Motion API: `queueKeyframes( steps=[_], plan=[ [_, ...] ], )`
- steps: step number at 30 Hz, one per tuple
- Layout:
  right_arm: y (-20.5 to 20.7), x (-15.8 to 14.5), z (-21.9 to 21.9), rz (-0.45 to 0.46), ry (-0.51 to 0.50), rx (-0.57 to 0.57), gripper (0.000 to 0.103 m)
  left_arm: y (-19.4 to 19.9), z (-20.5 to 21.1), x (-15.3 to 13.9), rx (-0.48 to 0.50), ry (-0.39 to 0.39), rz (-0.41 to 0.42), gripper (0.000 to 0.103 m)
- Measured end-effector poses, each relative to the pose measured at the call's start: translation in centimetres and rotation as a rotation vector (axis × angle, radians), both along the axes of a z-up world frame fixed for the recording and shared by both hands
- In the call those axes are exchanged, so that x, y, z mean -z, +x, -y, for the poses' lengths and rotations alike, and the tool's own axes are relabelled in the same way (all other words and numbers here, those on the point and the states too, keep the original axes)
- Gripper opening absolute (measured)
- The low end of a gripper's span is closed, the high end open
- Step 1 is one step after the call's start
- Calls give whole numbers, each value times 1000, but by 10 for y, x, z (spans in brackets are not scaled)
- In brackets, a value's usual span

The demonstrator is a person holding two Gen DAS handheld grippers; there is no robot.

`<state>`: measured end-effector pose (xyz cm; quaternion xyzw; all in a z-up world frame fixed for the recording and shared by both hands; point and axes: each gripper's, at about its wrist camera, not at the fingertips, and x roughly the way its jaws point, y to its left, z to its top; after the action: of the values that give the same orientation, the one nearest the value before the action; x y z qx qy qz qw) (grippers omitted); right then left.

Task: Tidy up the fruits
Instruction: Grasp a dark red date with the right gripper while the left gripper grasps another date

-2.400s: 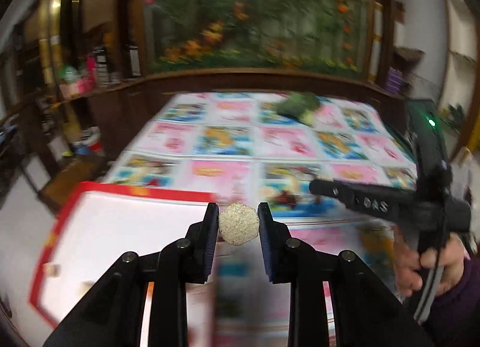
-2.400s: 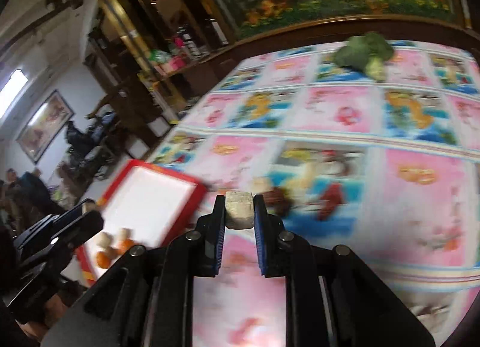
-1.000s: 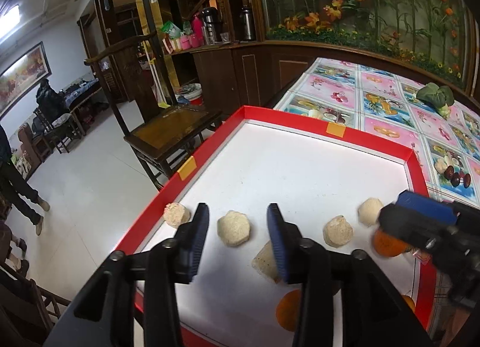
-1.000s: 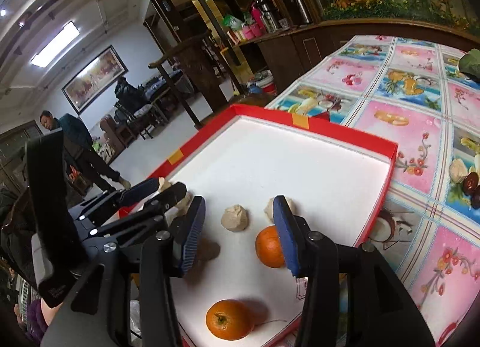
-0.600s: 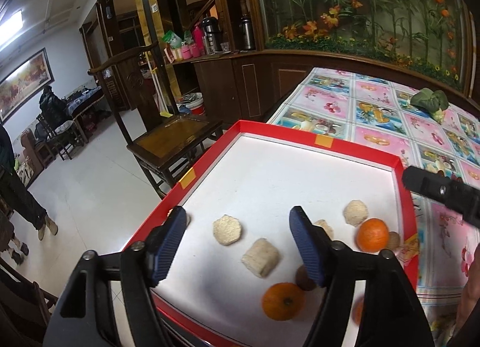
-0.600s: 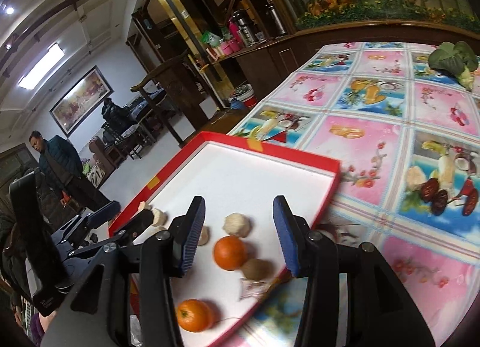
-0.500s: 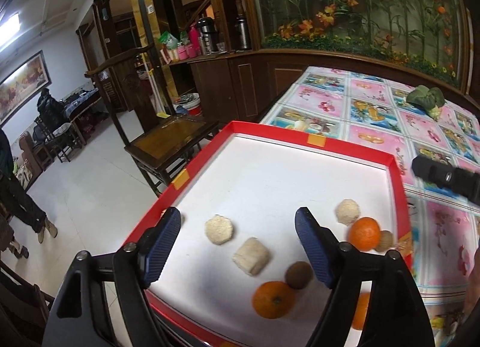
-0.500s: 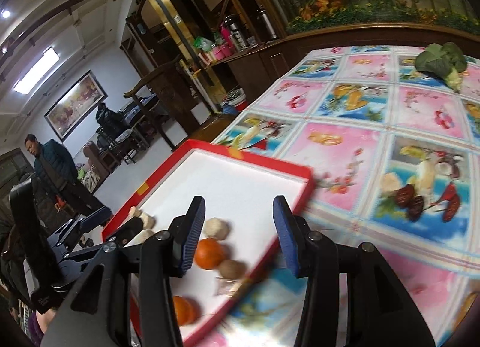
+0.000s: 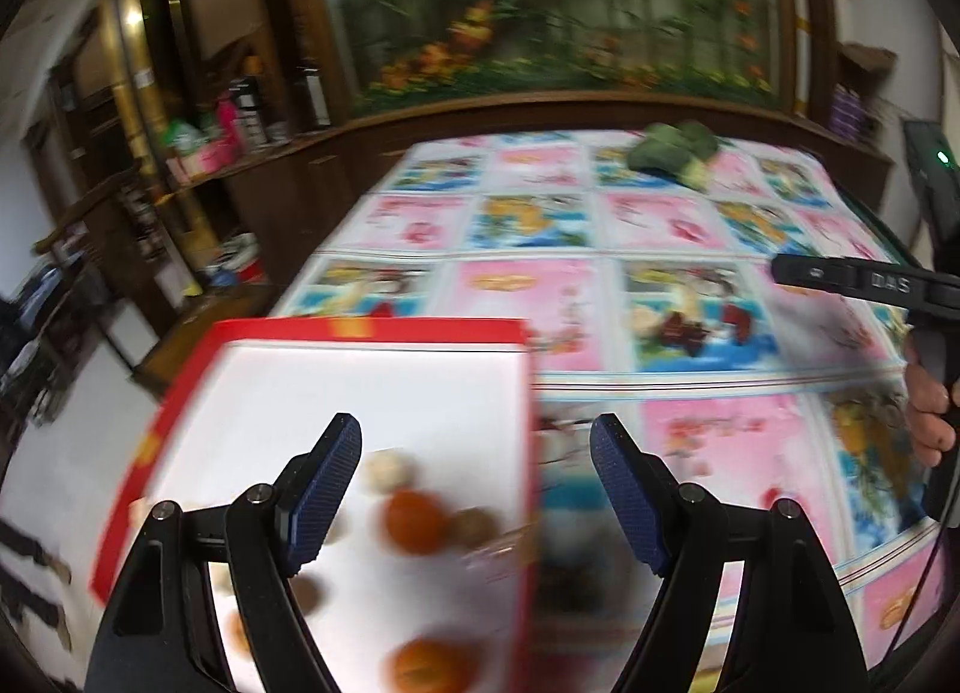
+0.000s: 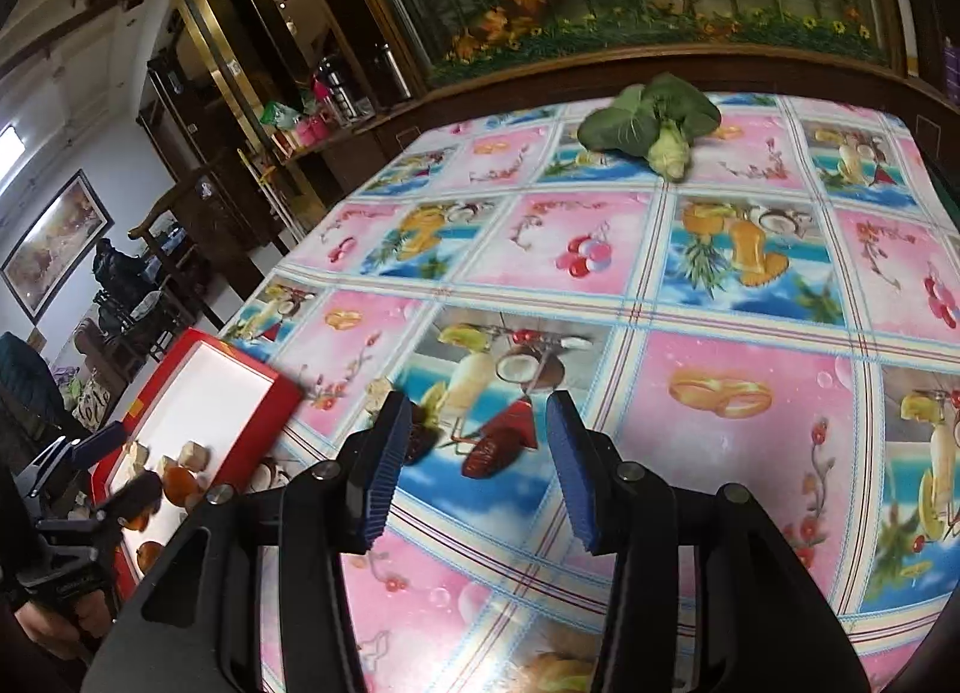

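Over red tray [image 9: 372, 328]: left claw [image 9: 474, 492] empty | right claw [image 10: 477, 468] empty

From the right wrist view, the tray [image 10: 198, 393] sits at the table's [image 10: 720, 393] edge at about eight o'clock, with the fruits [image 10: 177, 480] bunched in its near end. The leafy vegetable [image 10: 651, 123] lies on the far side of the table at twelve o'clock, well apart from the tray. A cabinet [image 10: 312, 171] stands beyond the table at ten o'clock.
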<state>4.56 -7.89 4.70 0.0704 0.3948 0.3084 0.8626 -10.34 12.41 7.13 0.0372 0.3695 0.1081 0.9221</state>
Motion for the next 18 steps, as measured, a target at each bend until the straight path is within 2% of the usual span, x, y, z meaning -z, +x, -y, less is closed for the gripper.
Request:
queueKeyframes(
  steps=[3, 5, 9, 12, 14, 15, 17, 18],
  plan=[
    [1, 7, -9, -6, -74, -7, 47, 15, 15, 9, 39, -19, -35, 79],
    [3, 15, -15, -29, -102, -17, 43, 18, 22, 13, 54, -28, -49, 79],
    [7, 27, -24, -43, -149, 1, 36, 29, 28, 22, 59, -24, -89, 79],
    [11, 33, -30, -67, -170, 8, 33, 36, 33, 27, 81, -48, -104, 79],
    [12, 34, -34, -63, -181, 11, 27, 42, 40, 31, 98, -50, -118, 77],
    [11, 34, -36, -50, -205, 19, 23, 44, 43, 33, 109, -52, -123, 76],
    [9, 34, -40, -30, -236, 17, 17, 51, 48, 37, 131, -64, -143, 59],
    [7, 34, -41, -19, -249, 11, 17, 56, 51, 39, 139, -74, -156, 54]
  ],
)
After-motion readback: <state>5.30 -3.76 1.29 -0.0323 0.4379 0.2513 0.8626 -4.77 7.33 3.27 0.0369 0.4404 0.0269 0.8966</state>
